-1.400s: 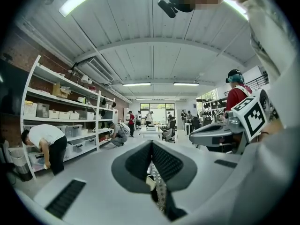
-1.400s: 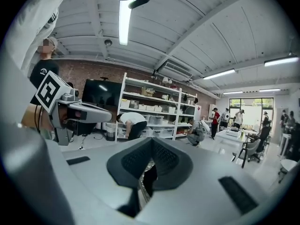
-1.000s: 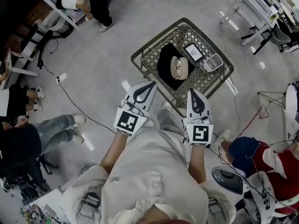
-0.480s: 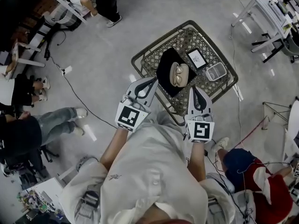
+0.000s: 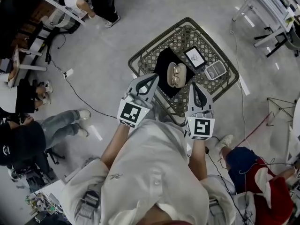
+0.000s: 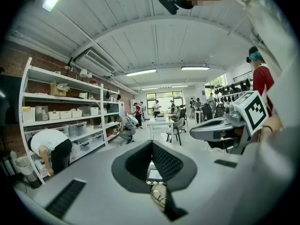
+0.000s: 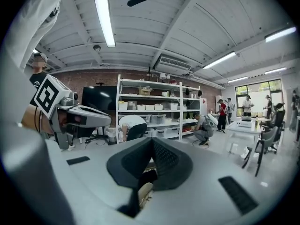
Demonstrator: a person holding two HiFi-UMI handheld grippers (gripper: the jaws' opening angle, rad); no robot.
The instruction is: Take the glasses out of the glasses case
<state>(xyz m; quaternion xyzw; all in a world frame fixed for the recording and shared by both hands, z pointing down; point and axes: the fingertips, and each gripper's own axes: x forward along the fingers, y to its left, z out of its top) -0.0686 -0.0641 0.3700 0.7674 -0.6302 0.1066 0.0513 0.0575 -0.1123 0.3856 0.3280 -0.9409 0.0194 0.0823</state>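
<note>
Over a wire-mesh worktop (image 5: pixel 213 86) in a busy workshop, two hand-held grippers have closed in on an open glasses case (image 5: pixel 183 73) during the past second, coming from short of the worktop's near edge. The black cloth (image 5: pixel 161 62) under the case has not shifted. The left gripper (image 5: pixel 153 78) now sits just beside the case on its left, its tip over the cloth's edge. The right gripper (image 5: pixel 194 85) is near the case on its right, a little closer to the person and apart from it. Both pairs of fingers (image 6: pixel 168 162) are pressed together with nothing between them. The case lies open as before, the glasses (image 5: pixel 174 77) inside it untouched. A small framed card (image 5: pixel 194 56) and a clear box (image 5: pixel 216 71) lie beyond the case to its right. The approach looks nearly done, but the removal has not started. The fingers would have to part before either gripper can steady the case or lift the glasses out.
</note>
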